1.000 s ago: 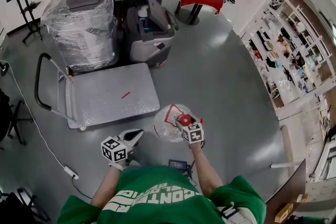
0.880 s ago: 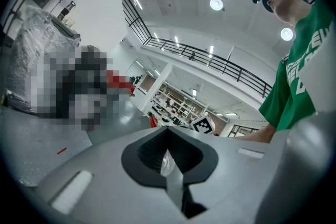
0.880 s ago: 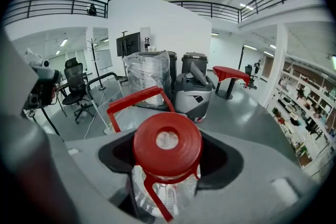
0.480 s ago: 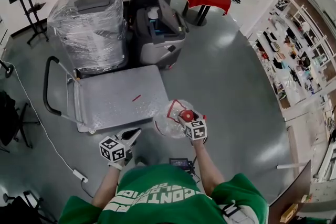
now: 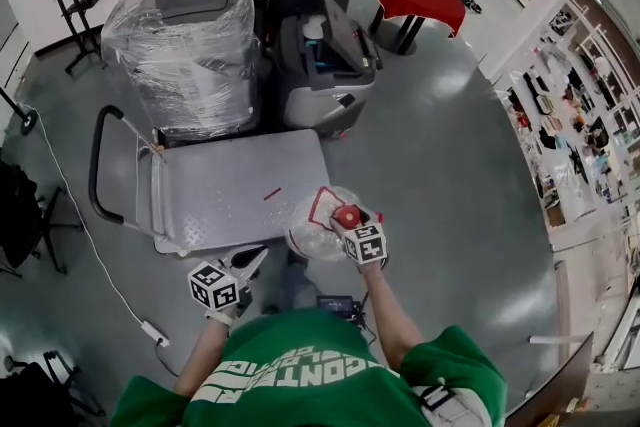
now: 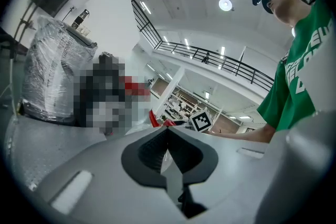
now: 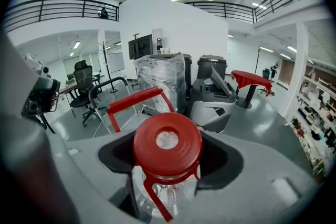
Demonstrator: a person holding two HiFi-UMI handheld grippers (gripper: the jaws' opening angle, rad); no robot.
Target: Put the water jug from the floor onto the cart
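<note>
Now, water jug (image 5: 308, 233) in right gripper (image 5: 350, 219).

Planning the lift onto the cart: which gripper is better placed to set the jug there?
Right. The right gripper grips the jug by its neck, near the cart; the left gripper is shut, holding nothing.
</note>
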